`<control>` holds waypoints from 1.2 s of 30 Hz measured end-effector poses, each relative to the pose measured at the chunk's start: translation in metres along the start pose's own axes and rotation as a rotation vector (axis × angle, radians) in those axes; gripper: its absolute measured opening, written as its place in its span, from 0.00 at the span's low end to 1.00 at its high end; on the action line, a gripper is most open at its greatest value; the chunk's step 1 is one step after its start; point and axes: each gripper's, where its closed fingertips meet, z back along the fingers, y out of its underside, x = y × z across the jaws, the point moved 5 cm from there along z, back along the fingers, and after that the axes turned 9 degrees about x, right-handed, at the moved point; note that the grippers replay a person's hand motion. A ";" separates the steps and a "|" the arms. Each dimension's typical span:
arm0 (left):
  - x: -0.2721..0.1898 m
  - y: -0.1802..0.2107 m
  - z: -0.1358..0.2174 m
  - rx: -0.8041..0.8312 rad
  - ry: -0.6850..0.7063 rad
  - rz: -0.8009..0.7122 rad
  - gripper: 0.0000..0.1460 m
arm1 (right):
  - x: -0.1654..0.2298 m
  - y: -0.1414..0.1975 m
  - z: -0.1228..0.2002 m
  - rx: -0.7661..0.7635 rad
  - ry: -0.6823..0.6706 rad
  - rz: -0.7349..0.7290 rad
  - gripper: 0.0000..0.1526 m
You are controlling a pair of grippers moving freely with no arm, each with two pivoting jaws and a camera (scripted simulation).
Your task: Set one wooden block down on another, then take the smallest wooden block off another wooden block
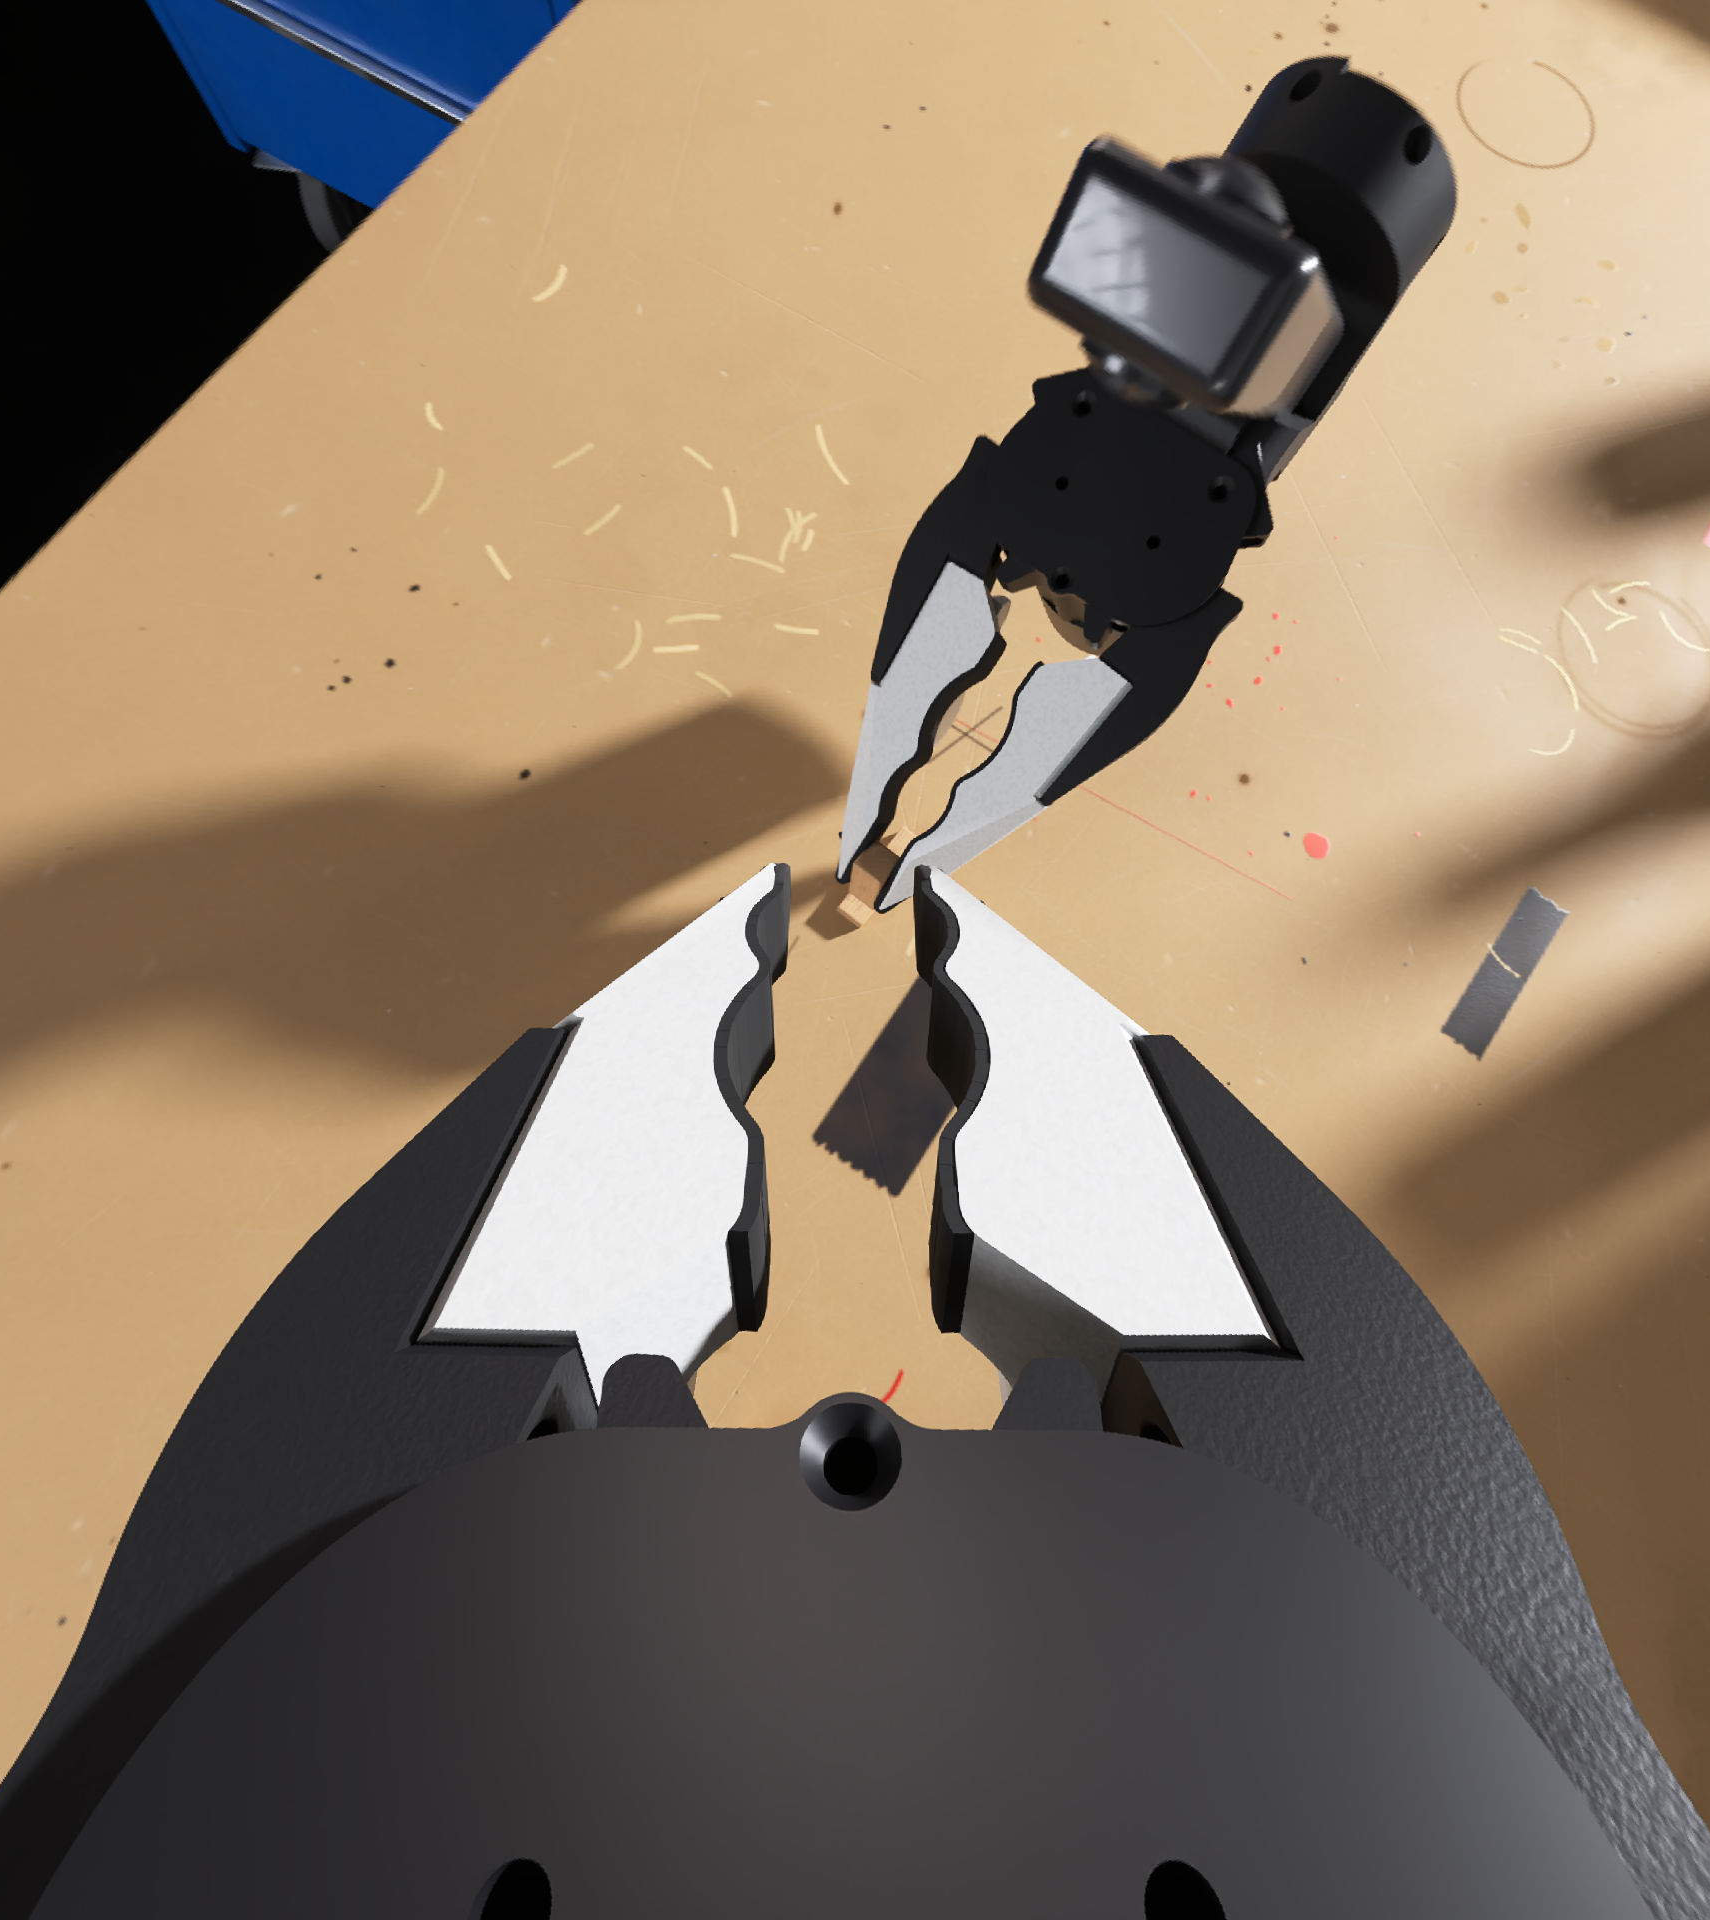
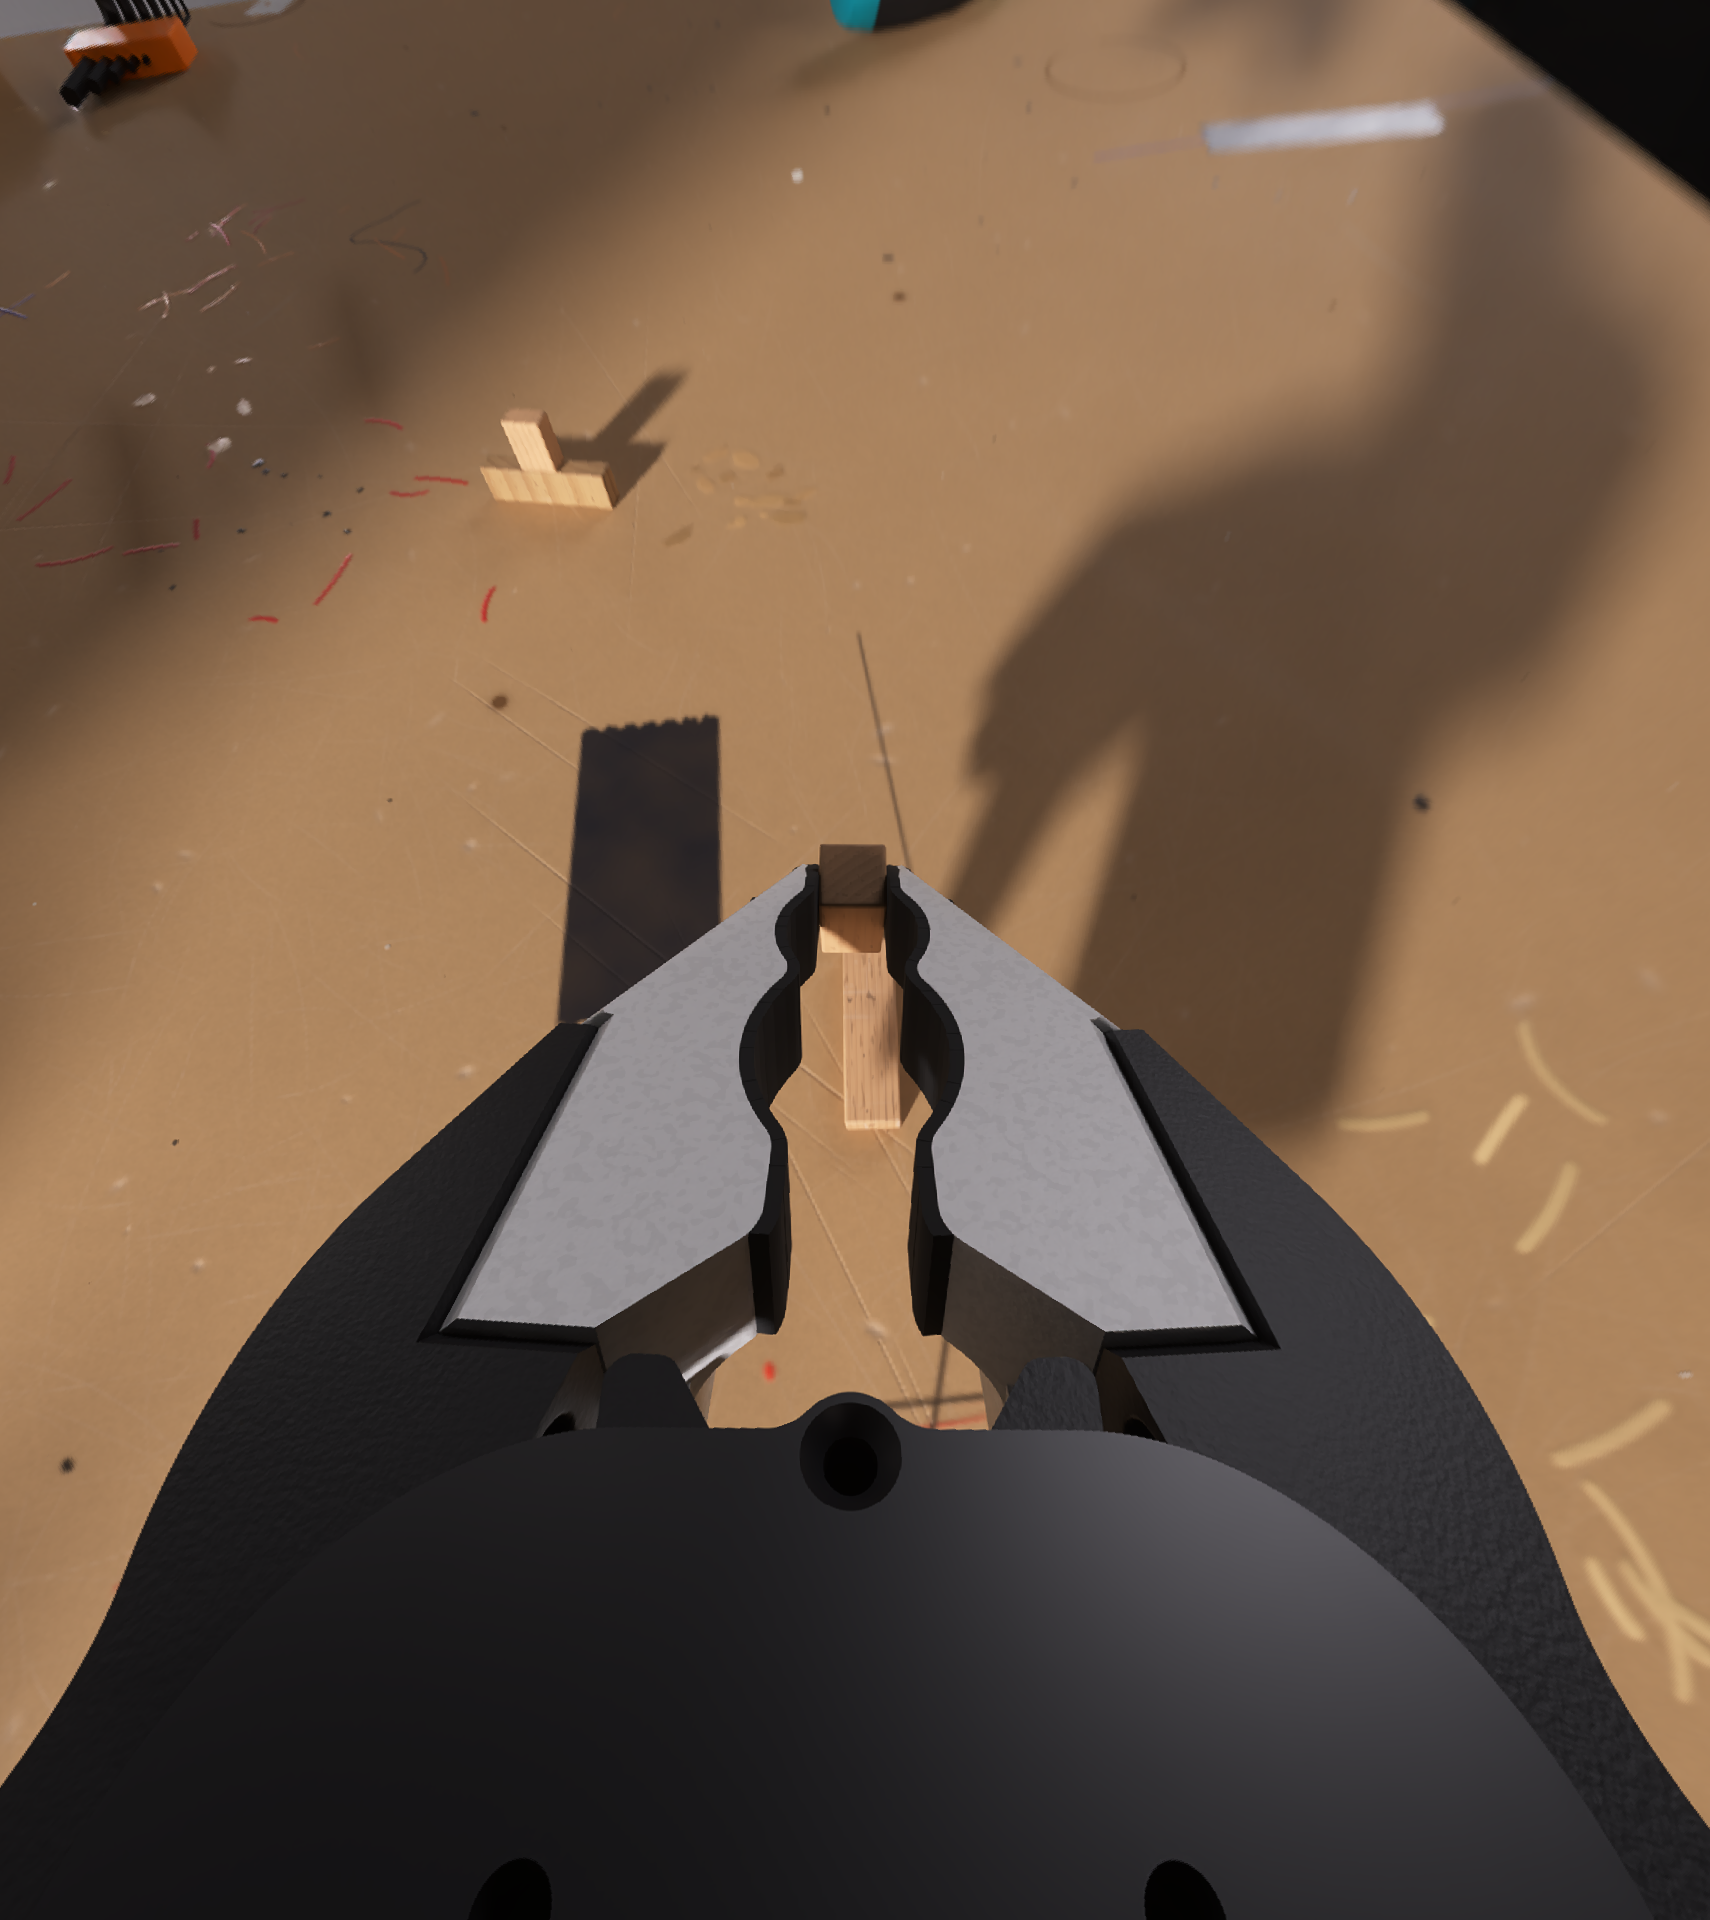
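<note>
My right gripper (image 2: 851, 881) is shut on a small wooden cube (image 2: 851, 864), held at its fingertips over the far end of a long thin wooden block (image 2: 872, 1049) that lies on the table. I cannot tell whether the cube touches it. Farther left, a short wooden block (image 2: 531, 434) rests on a flat wooden block (image 2: 550, 486). My left gripper (image 1: 851, 883) is open and empty, its tips just short of the right gripper (image 1: 866, 889) and the cube (image 1: 861, 904).
A dark tape strip (image 2: 643, 862) lies on the tan table (image 2: 1246, 1039), also under my left fingers (image 1: 882, 1101). A grey tape strip (image 1: 1500, 971) lies right. An orange tool (image 2: 129, 52) sits far left. A blue cabinet (image 1: 363, 83) stands beyond the table edge.
</note>
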 end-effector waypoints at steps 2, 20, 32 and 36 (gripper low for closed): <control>0.001 0.000 0.005 -0.009 -0.020 -0.003 0.15 | -0.003 0.007 -0.005 0.037 -0.016 -0.033 0.07; 0.012 0.071 0.084 0.171 -0.200 0.093 0.18 | -0.003 0.017 -0.001 0.098 -0.049 -0.004 0.13; 0.020 0.155 0.050 0.543 0.078 0.066 0.14 | 0.002 -0.017 0.036 -0.116 -0.079 -0.015 0.26; 0.027 0.160 0.032 0.526 0.145 -0.024 0.13 | 0.003 -0.021 0.041 -0.137 -0.081 -0.009 0.26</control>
